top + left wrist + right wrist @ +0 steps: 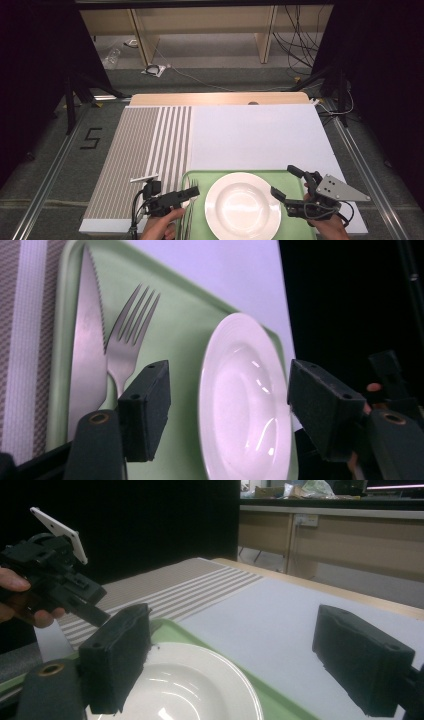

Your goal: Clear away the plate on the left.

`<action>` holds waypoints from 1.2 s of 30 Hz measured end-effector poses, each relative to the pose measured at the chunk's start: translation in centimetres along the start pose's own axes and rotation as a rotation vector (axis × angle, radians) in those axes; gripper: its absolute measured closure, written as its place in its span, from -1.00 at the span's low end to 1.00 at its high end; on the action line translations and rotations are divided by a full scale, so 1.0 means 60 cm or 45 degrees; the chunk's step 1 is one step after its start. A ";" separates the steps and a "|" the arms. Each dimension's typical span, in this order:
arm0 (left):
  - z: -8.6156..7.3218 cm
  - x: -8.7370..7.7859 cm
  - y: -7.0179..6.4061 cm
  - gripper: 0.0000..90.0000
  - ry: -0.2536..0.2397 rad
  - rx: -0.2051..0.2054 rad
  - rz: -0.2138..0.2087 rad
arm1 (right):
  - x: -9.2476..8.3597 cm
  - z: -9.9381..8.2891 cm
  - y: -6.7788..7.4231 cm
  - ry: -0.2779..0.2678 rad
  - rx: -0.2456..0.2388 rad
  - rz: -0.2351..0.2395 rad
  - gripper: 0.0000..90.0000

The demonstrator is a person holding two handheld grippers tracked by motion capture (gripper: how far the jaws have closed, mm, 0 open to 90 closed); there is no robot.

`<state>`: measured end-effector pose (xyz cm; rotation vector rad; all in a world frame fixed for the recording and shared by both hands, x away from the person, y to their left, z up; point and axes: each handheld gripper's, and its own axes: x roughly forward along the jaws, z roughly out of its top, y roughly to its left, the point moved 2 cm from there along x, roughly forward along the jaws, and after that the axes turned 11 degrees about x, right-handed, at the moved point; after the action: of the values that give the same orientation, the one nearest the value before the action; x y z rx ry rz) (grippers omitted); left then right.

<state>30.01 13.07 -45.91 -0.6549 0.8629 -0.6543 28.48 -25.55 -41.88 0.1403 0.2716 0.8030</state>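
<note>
**A:** High view first — where's the cutlery against the tongs?

**B:** The fork and knife lie side by side in the left strip of the green tray, just left of the white plate. The left gripper hangs over that strip with its tips above the fork's end. In the left gripper view its jaws stand wide apart with nothing between the pads; the fork and knife lie beyond the left-hand jaw, and the plate shows in the gap.

**A:** And the other one?

**B:** The right gripper sits at the plate's right side, over the tray's right end. Jaws spread, nothing clamped — the right gripper view shows the plate low between them and bare white mat ahead.

**A:** Anything hard to read?

**B:** From above, the cutlery is mostly covered by the left gripper and the hand, and the tray's near edge is cut off by the frame. In the left gripper view, the fork's handle runs behind the jaw. I cannot tell whether the knife touches the fork.

**A:** Room to move?

**B:** The tray lies at the near edge of the table. Beyond it the white mat is open; the striped mat covers the left part, with a small white piece lying near the tray's corner.
</note>
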 end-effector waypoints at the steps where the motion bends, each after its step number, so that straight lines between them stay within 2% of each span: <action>1: 0.003 -0.003 0.000 -0.28 -0.012 0.027 0.013 | 0.000 0.000 0.000 -0.001 0.000 0.000 -0.63; 4: 0.012 -0.011 -0.003 -0.30 -0.035 0.111 0.027 | 0.000 0.000 0.000 0.001 -0.001 0.000 -0.63; 9: 0.024 -0.023 -0.012 -0.31 -0.078 0.298 0.068 | 0.001 0.000 0.000 0.002 0.000 0.001 -0.63; 11: 0.027 -0.026 -0.020 -0.31 -0.101 0.407 0.097 | 0.001 0.000 0.000 -0.001 0.000 0.003 -0.63; 14: 0.028 -0.031 -0.031 -0.32 -0.125 0.566 0.100 | 0.001 -0.001 0.000 0.000 -0.001 0.004 -0.63; 16: 0.029 -0.034 -0.036 -0.34 -0.145 0.626 0.095 | 0.002 -0.001 0.000 0.000 -0.001 0.005 -0.63; 18: 0.029 -0.038 -0.040 -0.35 -0.162 0.714 0.094 | 0.002 -0.001 0.000 0.001 0.000 0.004 -0.63; 21: 0.029 -0.041 -0.043 -0.37 -0.205 0.827 0.117 | 0.002 -0.001 0.000 0.001 0.000 0.005 -0.63; 26: 0.026 -0.041 -0.045 -0.42 -0.240 0.956 0.133 | 0.002 0.000 0.000 0.002 0.000 0.005 -0.63; 30: 0.024 -0.042 -0.047 -0.42 -0.269 1.056 0.117 | 0.002 0.000 0.000 0.003 0.001 0.004 -0.63; 32: 0.022 -0.042 -0.049 -0.43 -0.281 1.124 0.137 | 0.002 0.000 0.000 0.001 0.001 0.004 -0.63; 34: 0.020 -0.043 -0.050 -0.44 -0.292 1.162 0.141 | 0.002 0.000 0.000 0.000 0.001 0.004 -0.63; 36: 0.020 -0.044 -0.049 -0.46 -0.303 1.173 0.127 | 0.001 0.000 0.000 0.002 0.000 0.004 -0.63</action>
<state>28.99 13.44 -41.94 0.1440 0.2982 -0.7754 28.54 -25.50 -41.92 0.1404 0.2732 0.8061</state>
